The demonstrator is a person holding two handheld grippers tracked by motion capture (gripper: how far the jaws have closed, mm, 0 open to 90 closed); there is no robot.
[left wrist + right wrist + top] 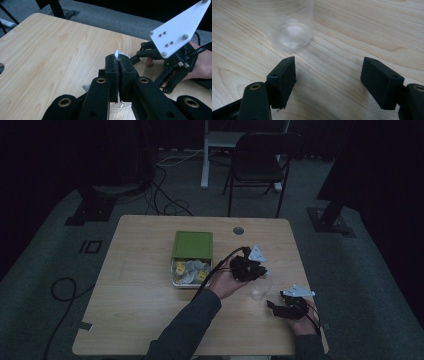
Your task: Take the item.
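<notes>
Tea bag (117,53), seemingly, pinched by left gripper (118,65) above cup (260,287)

Your bench (367,30) looks like pale, smooth wood grain; cup (287,27) clear glossy plastic; gripper (328,77) pads matt black plastic.

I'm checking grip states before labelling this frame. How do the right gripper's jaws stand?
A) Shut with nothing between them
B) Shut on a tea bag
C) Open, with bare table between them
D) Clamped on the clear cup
C: in the right gripper view the right gripper has its jaws wide apart over bare table, and the clear cup stands beyond them, untouched.
</notes>
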